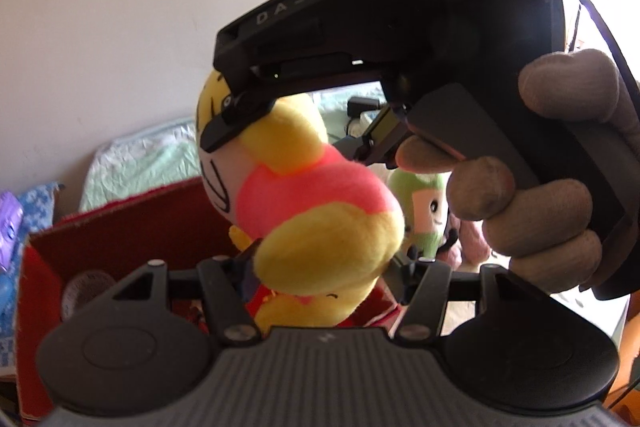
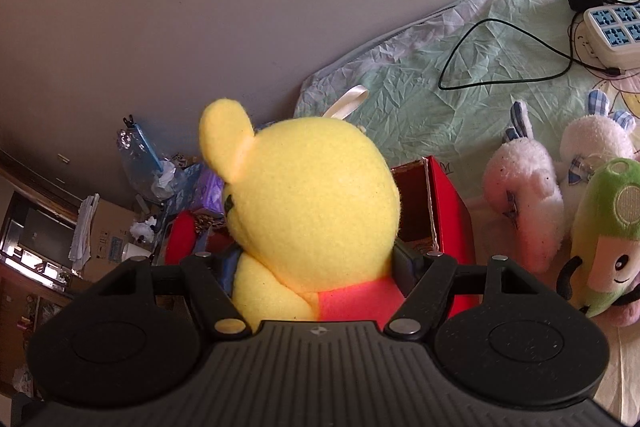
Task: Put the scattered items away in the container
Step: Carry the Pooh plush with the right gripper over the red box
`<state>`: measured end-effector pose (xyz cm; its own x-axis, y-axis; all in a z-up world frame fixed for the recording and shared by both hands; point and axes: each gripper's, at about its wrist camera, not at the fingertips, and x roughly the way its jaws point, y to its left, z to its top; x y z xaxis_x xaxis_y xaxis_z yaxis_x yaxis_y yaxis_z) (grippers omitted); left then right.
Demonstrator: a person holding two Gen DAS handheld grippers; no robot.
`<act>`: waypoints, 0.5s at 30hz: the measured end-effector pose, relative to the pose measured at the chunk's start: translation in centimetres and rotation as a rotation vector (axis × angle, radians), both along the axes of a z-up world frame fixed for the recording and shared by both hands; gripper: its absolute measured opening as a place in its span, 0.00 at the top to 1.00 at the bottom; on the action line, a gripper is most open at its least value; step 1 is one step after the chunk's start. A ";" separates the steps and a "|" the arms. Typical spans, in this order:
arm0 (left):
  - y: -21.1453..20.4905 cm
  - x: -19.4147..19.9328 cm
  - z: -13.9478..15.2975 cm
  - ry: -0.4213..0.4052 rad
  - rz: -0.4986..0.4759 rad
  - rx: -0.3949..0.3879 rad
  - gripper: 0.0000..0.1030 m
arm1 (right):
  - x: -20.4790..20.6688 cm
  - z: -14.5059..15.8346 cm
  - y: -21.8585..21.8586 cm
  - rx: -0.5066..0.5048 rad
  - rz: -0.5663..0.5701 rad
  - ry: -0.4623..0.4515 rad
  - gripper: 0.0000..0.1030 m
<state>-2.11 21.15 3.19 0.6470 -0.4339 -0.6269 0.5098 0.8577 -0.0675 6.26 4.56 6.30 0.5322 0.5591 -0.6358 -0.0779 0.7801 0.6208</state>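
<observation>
Plush bear point(image 2: 304, 203) gripped by both jaws above red box point(image 2: 448, 211) — green plush point(image 2: 608, 227), white plushes point(image 2: 524, 195) beside.

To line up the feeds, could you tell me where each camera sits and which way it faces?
Left wrist: on the left tool, facing the bear plush above the red box; shows the right tool and gloved hand.
Right wrist: on the right tool, behind the bear plush's head; shows only its own fingers.
Shared: bear plush, red box, green plush.
</observation>
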 end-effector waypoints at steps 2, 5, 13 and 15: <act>0.6 0.8 -1.1 0.029 -0.010 -0.001 0.42 | 0.1 -0.6 0.6 -0.030 -0.013 0.006 0.29; 1.3 1.2 -2.3 0.060 -0.021 0.009 0.42 | 0.0 -1.2 1.9 -0.089 -0.020 -0.005 0.29; 1.9 1.3 -3.2 0.106 -0.053 -0.003 0.47 | 0.4 -2.6 3.2 -0.163 -0.014 0.025 0.29; 1.8 0.5 -2.7 0.114 -0.063 -0.019 0.48 | 0.4 -2.8 3.0 -0.167 -0.021 0.048 0.29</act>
<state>-1.59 22.96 0.46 0.5435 -0.4841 -0.6858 0.5506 0.8223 -0.1441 6.67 7.60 3.46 0.5090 0.4326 -0.7442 -0.0337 0.8739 0.4849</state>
